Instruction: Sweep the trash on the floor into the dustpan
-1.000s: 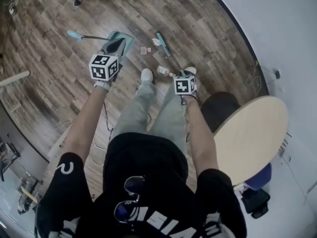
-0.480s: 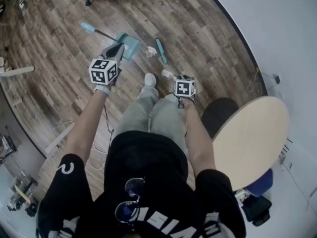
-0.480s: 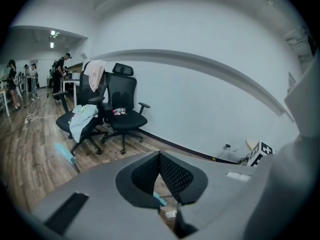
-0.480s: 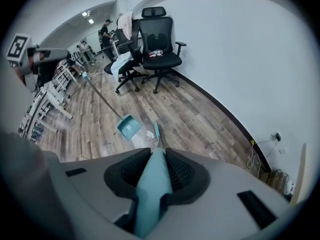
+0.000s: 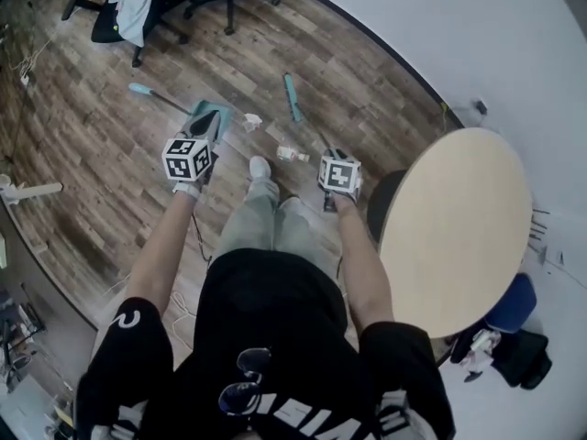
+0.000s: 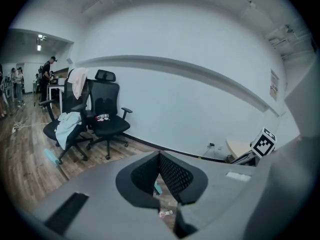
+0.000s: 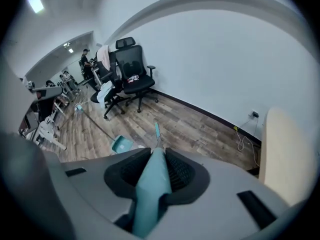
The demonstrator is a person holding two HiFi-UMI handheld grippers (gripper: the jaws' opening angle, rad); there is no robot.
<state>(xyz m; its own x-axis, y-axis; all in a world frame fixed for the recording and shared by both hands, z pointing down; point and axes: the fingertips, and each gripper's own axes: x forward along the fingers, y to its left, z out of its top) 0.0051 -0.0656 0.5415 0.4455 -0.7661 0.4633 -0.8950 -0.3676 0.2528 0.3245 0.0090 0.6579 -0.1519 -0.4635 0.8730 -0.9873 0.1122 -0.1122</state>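
The right gripper [image 7: 157, 154] has its fingers [image 7: 181, 173] closed around the pale teal plastic handle of the long broom [image 5: 292, 96]. In the right gripper view the handle fills the gap between the two black ribbed pads and runs away from them down to the narrow teal brush head on the brown wood-plank floor [image 5: 83, 154]. The left gripper [image 6: 160, 156] holds nothing. Its fingers [image 6: 173, 176] meet at the tips, and only the floor shows through the small gap behind them.

The teal long-handled dustpan [image 5: 218, 114] lies flat on the floor. In the head view it sits partly under the left gripper, with its thin handle stretching away to the left. A crumpled white scrap of trash [image 5: 250, 122] lies just beside the pan's right edge, between the pan and the brush head. A second white-and-red scrap [image 5: 292, 154] lies nearer the person's white shoe [image 5: 260, 166], between the two grippers.

To the right, the round light-wood desk [image 5: 459, 236] stands close to the right arm. The white wall [image 5: 440, 26], with its dark skirting, runs behind the brush head. Black office chairs [image 7: 131, 74] stand well apart at the far side. The planks between the chairs and the pan lie open.
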